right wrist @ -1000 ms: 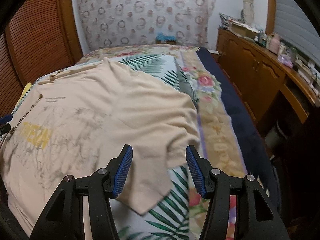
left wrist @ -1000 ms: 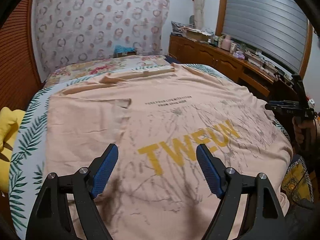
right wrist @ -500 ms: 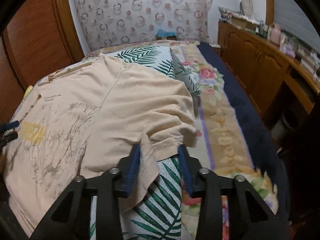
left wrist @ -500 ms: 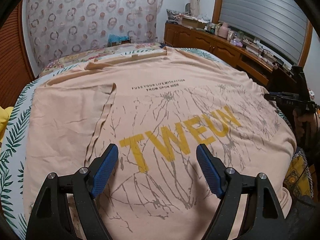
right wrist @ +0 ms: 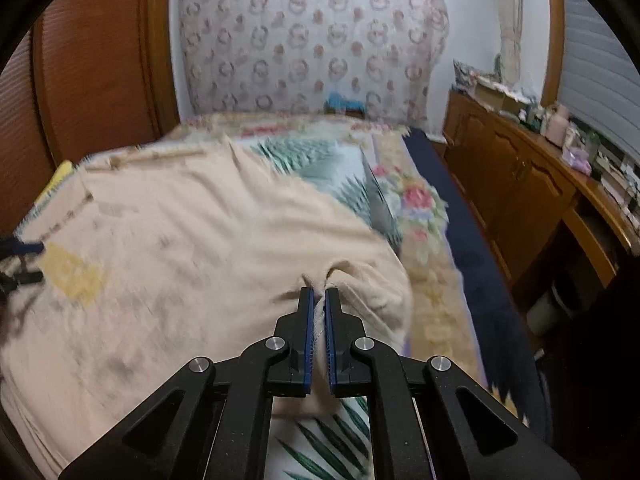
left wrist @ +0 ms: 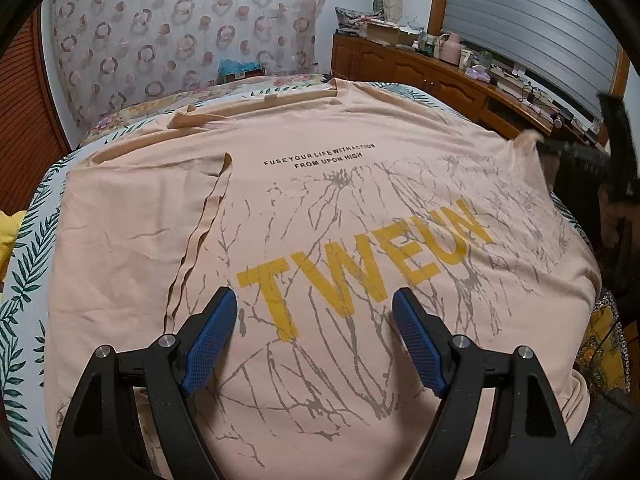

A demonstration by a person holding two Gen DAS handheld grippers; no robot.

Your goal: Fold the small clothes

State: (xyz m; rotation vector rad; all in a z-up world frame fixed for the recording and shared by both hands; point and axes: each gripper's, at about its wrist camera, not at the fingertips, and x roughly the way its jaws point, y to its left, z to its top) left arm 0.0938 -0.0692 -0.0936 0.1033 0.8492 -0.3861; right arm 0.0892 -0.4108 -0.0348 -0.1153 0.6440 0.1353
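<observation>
Shirt lying flat on the bed, one sleeve folded in: right hand-held gripper is pinching its other sleeve, left hand-held gripper is hovering wide open above it, empty; remaining folds pending.

Bed with leaf-print sheet, floral blanket alongside. Ring-patterned curtain behind. Wooden cabinet along wall, cluttered top; pink container, possibly jar. Grey window blind. Yellow item at bed edge.
</observation>
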